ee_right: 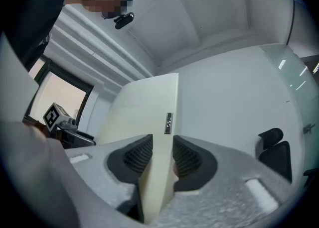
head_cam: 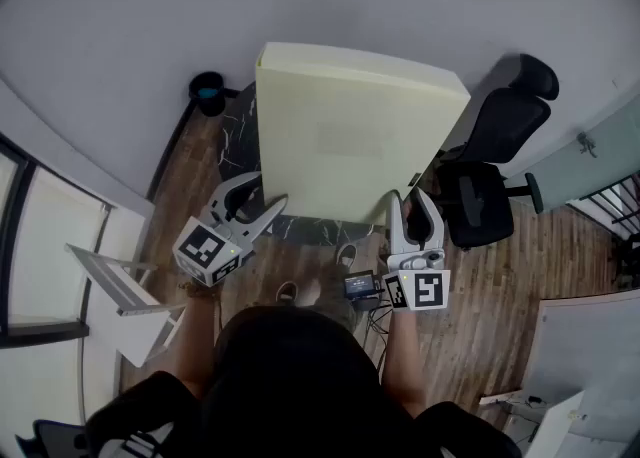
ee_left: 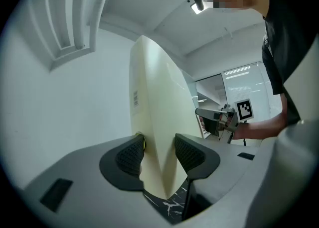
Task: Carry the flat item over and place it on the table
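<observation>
A large cream flat panel (head_cam: 350, 136) stands on edge by the grey wall, over a dark marbled mat (head_cam: 235, 136). My left gripper (head_cam: 262, 196) is at the panel's lower left corner. The left gripper view shows the panel's edge (ee_left: 154, 122) filling the gap between the two ribbed pads (ee_left: 130, 155), so that gripper (ee_left: 158, 155) is shut on it. At the lower right edge, my right gripper (head_cam: 410, 198) likewise holds the panel (ee_right: 144, 117), both pads (ee_right: 187, 157) pressed against its faces around the gripper's middle (ee_right: 162, 155). Whether the panel's bottom edge touches the floor is hidden.
A black office chair (head_cam: 495, 161) stands close to the panel's right side. A black bin (head_cam: 208, 93) sits in the corner at the left. A white frame (head_cam: 120, 291) and a window lie at my left, and a pale tabletop (head_cam: 590, 346) at the lower right.
</observation>
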{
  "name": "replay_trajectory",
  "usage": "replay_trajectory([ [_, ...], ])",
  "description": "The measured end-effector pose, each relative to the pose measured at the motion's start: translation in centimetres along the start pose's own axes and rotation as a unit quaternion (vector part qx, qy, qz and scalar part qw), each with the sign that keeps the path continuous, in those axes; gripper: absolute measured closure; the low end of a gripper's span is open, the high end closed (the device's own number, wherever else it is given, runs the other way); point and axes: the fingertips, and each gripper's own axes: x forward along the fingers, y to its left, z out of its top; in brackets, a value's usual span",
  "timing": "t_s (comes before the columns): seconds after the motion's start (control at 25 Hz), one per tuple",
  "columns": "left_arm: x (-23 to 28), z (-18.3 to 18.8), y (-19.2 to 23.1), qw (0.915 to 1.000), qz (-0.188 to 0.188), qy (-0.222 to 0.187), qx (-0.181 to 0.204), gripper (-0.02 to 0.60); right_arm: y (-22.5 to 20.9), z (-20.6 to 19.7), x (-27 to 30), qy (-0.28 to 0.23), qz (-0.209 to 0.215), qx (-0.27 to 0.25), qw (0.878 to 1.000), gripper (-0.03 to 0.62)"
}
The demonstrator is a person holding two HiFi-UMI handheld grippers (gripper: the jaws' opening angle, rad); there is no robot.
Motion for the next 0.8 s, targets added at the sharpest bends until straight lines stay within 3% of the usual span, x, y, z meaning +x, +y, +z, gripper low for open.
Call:
replay_trajectory([
  [0.2,0.30,0.13,-0.10,1.0000,-0.002,0.004,-0.007,0.388,-0.26,0.28,-0.10,-0.004,0.023,0.007,1.000,0.464],
  [0.64,0.46,0.29,0.04,0.9999,-0.014,0.007,0.003,0.388,-0.39,-0.14,0.03,-0.021,0.009,0.026,0.999,0.464],
  [0.8,0.25,0.71,0.75,1.0000,-0.001,-0.002,0.002,0.388,-0.09,0.36,0.58,-0.027,0.020,0.022,0.999,0.464],
])
